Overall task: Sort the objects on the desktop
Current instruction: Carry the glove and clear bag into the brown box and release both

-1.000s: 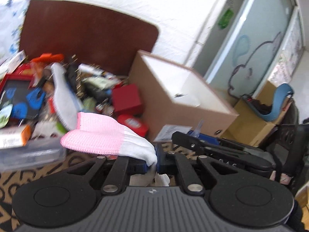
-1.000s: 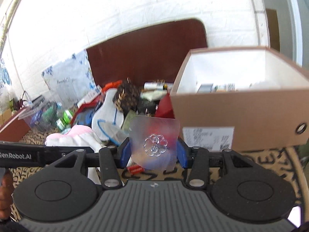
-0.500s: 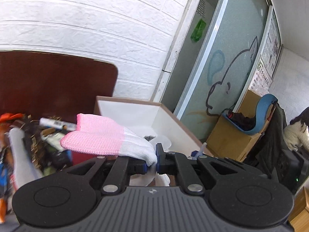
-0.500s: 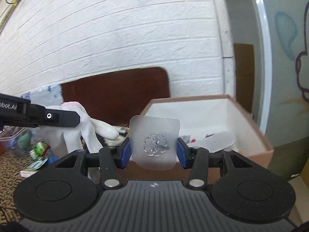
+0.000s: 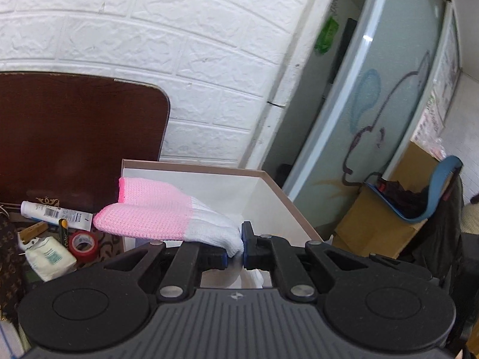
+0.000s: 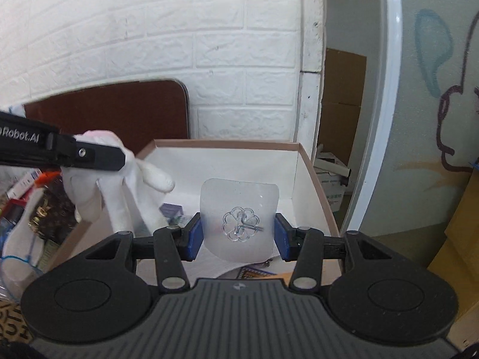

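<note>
My left gripper (image 5: 234, 249) is shut on a pink and white knit glove (image 5: 155, 212) and holds it over the left part of the open brown cardboard box (image 5: 281, 191). In the right wrist view the glove (image 6: 119, 191) hangs from the left gripper (image 6: 119, 161) above the box's left rim. My right gripper (image 6: 238, 236) is shut on a clear plastic adhesive hook (image 6: 239, 218) with a flower pattern, held above the box (image 6: 311, 167). Small items lie inside the box, partly hidden.
Left of the box lie a white tube (image 5: 54, 214), a red tape roll (image 5: 82, 242), a white packet (image 5: 49, 257) and a patterned brown pouch (image 6: 51, 209). A dark brown board (image 5: 74, 137) leans on the white brick wall. Cardboard boxes (image 5: 389, 218) stand at right.
Both grippers rose from the cluttered table and moved right over the box with their loads. The glove now hangs above the box's left side, the hook above its middle.
</note>
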`<state>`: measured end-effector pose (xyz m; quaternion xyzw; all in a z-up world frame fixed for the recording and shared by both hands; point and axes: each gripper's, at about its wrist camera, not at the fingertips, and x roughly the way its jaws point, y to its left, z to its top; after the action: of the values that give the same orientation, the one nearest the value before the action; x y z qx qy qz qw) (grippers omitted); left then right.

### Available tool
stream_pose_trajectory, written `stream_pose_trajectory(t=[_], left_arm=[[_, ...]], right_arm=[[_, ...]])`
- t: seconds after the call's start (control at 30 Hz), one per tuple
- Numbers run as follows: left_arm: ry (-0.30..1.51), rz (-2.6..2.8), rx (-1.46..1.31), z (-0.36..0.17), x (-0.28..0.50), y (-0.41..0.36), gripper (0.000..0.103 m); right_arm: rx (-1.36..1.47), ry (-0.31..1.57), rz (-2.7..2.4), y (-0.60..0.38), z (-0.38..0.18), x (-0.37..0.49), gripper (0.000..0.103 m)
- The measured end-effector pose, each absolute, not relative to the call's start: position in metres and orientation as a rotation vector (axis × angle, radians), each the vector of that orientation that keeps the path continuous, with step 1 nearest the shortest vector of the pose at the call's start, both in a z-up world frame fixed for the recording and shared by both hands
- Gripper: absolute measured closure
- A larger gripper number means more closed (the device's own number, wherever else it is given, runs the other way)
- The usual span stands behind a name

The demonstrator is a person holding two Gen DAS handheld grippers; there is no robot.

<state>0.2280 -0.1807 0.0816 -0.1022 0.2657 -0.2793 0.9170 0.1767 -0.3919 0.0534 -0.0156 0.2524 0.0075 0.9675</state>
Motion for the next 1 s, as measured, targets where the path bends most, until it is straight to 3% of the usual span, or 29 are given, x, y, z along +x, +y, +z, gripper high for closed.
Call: stream_pose_trajectory(t=[0.33,0.43,0.47,0.5,0.57,0.6,1.0], left_arm=[[0.604,-0.476,-0.184,0.058,0.302,-0.204,0.097],[0.597,-0.465,-0.21,0.056,0.314,-0.203,0.091],[0.599,-0.469,-0.239,0.055,0.317,-0.2,0.069],[0.609,-0.476,-0.278,0.054,0.318,-0.195,0.032],[0.606,-0.465,-0.342,0.052,0.316,-0.185,0.01],[0.591,-0.467,-0.356,0.052,0.313,-0.182,0.01],[0.58,-0.517,-0.33,0.063,0.26,-0.166,0.01]], right_arm=[[-0.215,0.677,-0.028,-0.395,0.03,0.276,0.054],[-0.183,0.721,0.01,-0.4,0.027,0.295,0.046],[-0.178,0.721,0.023,-0.4,0.027,0.297,0.044],[-0.178,0.711,0.027,-0.401,0.028,0.296,0.034],[-0.193,0.674,0.024,-0.401,0.03,0.289,0.017],[-0.201,0.657,0.02,-0.4,0.031,0.285,0.009],[-0.193,0.548,0.015,-0.368,0.055,0.217,0.009]])
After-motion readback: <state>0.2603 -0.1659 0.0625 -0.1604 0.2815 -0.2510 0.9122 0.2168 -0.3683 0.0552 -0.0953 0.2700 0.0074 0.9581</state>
